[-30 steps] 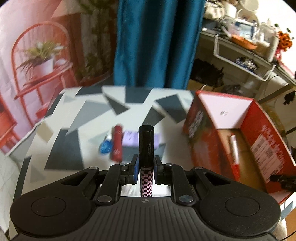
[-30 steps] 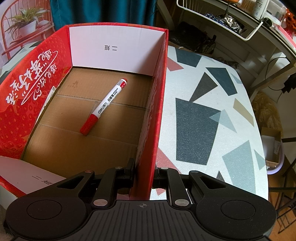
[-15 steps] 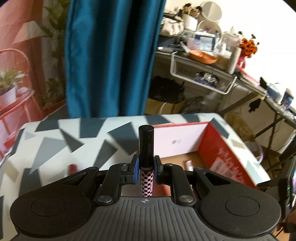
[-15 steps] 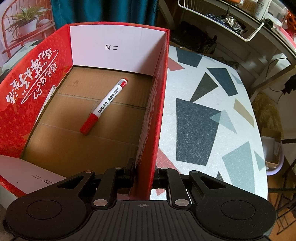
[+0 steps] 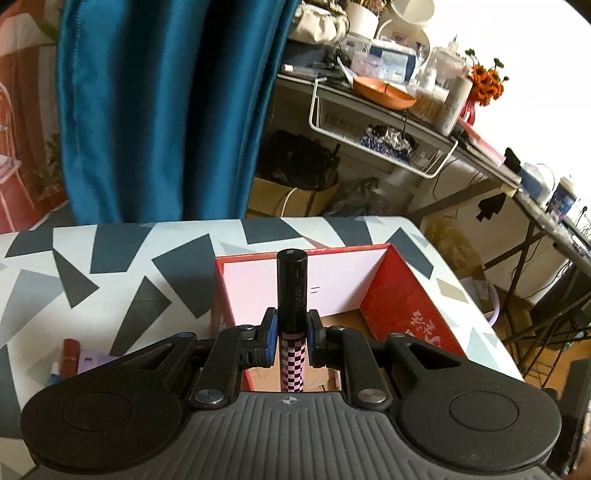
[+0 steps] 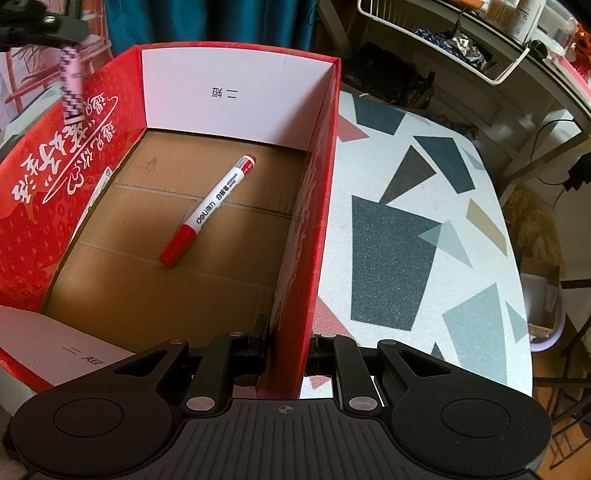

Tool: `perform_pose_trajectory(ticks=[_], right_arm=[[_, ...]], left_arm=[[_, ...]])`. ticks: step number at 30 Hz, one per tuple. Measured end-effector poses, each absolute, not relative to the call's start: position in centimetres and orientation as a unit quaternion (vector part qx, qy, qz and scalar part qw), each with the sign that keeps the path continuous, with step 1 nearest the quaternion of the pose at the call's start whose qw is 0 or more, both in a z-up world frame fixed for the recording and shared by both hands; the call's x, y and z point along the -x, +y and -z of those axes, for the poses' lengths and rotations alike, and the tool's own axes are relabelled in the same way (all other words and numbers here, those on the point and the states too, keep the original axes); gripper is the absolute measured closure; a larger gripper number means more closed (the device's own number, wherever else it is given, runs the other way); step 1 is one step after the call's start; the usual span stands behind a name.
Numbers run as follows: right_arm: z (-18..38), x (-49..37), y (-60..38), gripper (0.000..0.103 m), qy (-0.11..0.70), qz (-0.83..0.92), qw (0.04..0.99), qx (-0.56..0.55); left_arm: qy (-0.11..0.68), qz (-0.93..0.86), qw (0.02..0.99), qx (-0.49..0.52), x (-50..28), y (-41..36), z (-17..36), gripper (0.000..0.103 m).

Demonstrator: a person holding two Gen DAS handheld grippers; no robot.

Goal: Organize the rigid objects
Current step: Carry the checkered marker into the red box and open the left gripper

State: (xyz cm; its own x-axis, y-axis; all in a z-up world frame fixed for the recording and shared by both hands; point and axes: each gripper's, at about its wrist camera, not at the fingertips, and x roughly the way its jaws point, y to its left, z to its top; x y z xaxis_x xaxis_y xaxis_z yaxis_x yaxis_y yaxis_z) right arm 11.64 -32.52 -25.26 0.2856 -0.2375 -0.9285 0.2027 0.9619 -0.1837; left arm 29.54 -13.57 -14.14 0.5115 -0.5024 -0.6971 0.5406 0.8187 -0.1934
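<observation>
My left gripper (image 5: 291, 326) is shut on a slim tube (image 5: 291, 291) with a black cap and a pink-and-black checkered body, held over the near edge of the red cardboard box (image 5: 406, 306). From the right wrist view the same tube (image 6: 72, 88) hangs at the top left above the box's left wall, under the left gripper (image 6: 40, 27). My right gripper (image 6: 290, 345) is shut on the box's right wall (image 6: 314, 206). A red-and-white marker (image 6: 208, 210) lies diagonally on the box's brown floor.
On the patterned table (image 5: 110, 266), left of the box, lie a red tube (image 5: 70, 356) and a lilac item (image 5: 94, 360), partly hidden by my gripper. A blue curtain (image 5: 162, 110) and cluttered shelves (image 5: 388, 122) stand beyond the table. Bare tabletop (image 6: 406, 221) lies right of the box.
My left gripper has swung right with the tube, from over the loose items on the table to over the box. The tube now shows in the right wrist view. The right gripper has not moved.
</observation>
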Motion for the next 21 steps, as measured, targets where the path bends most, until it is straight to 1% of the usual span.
perform_pose_trajectory(ticks=[10,13,15,17,21], right_arm=[[25.2,-11.7,-32.5,0.089,0.582,0.137,0.801,0.015],[25.2,-11.7,-32.5,0.089,0.582,0.137,0.801,0.015],[25.2,-11.7,-32.5,0.089,0.582,0.138,0.801,0.015],[25.2,-11.7,-32.5,0.089,0.582,0.138,0.801,0.015],[25.2,-11.7,-32.5,0.089,0.581,0.139,0.802,0.014]], left_arm=[[0.424,0.284,0.857,-0.066,-32.5,-15.9,17.9,0.086],[0.424,0.288,0.856,-0.068,-33.0,-15.8,18.2,0.085],[0.422,0.294,0.855,-0.065,-33.1,-15.5,18.1,0.082],[0.417,0.297,0.857,-0.062,-32.9,-15.2,17.8,0.071],[0.402,0.299,0.864,-0.056,-32.0,-13.9,16.5,0.068]])
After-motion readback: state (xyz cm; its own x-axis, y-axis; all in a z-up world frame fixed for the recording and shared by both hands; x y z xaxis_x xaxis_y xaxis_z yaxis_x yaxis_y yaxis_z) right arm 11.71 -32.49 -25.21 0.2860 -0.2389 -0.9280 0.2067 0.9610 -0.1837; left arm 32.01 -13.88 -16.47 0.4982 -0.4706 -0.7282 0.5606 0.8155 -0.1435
